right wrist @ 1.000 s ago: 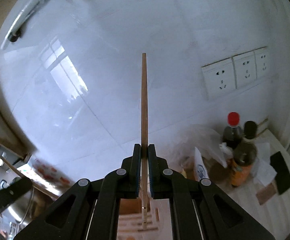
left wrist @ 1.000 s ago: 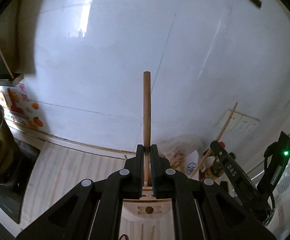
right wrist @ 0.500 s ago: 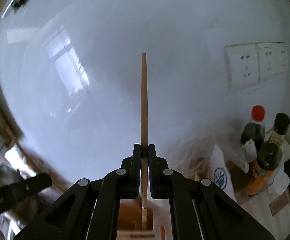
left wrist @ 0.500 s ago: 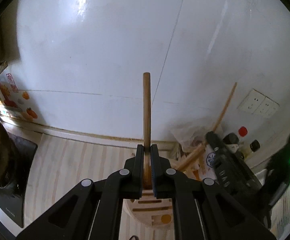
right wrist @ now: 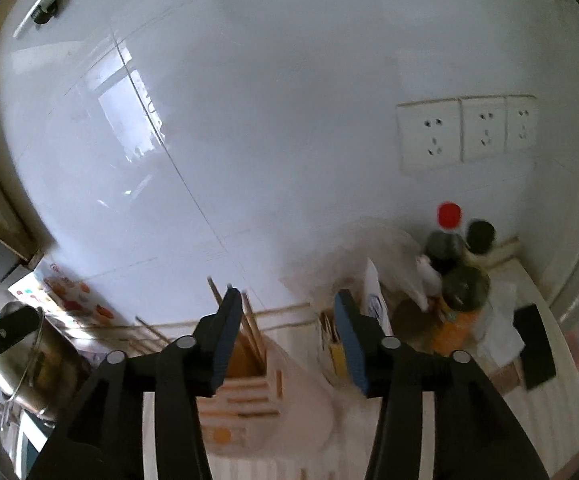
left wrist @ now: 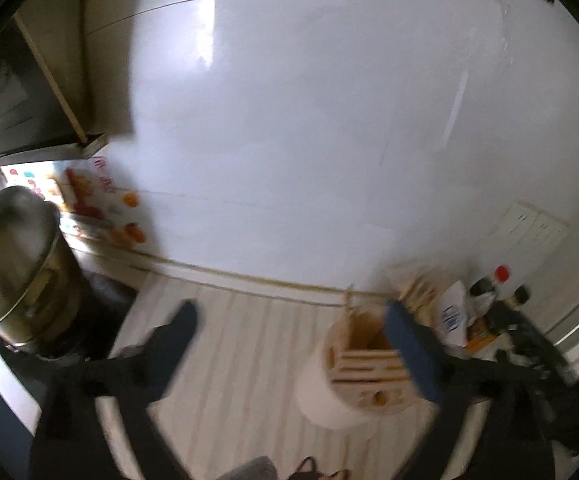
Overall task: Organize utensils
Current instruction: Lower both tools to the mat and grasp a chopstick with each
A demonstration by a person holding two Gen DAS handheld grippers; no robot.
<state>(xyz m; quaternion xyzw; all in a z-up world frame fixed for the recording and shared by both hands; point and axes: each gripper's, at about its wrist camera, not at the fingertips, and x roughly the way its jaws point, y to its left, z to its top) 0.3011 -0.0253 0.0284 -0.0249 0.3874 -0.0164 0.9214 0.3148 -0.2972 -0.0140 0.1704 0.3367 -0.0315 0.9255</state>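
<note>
A round white utensil holder (left wrist: 341, 392) with a slotted wooden top stands on the pale striped counter; it also shows in the right wrist view (right wrist: 301, 404). Thin wooden chopsticks (right wrist: 251, 320) stand in its open compartment, and their tips show in the left wrist view (left wrist: 349, 300). My left gripper (left wrist: 293, 340) is open and empty, above and left of the holder. My right gripper (right wrist: 287, 328) is open and empty, right above the holder. The left view is blurred by motion.
A steel pot (left wrist: 13, 264) sits on a dark hob at the left. Sauce bottles (right wrist: 449, 248), paper packets (right wrist: 373, 292) and a black object (right wrist: 535, 344) crowd the right corner. Wall sockets (right wrist: 465, 128) are on the white tiled wall behind.
Both grippers have opened and let go of the wooden sticks they held upright. The sticks now stand in the holder. The left gripper has swung left.
</note>
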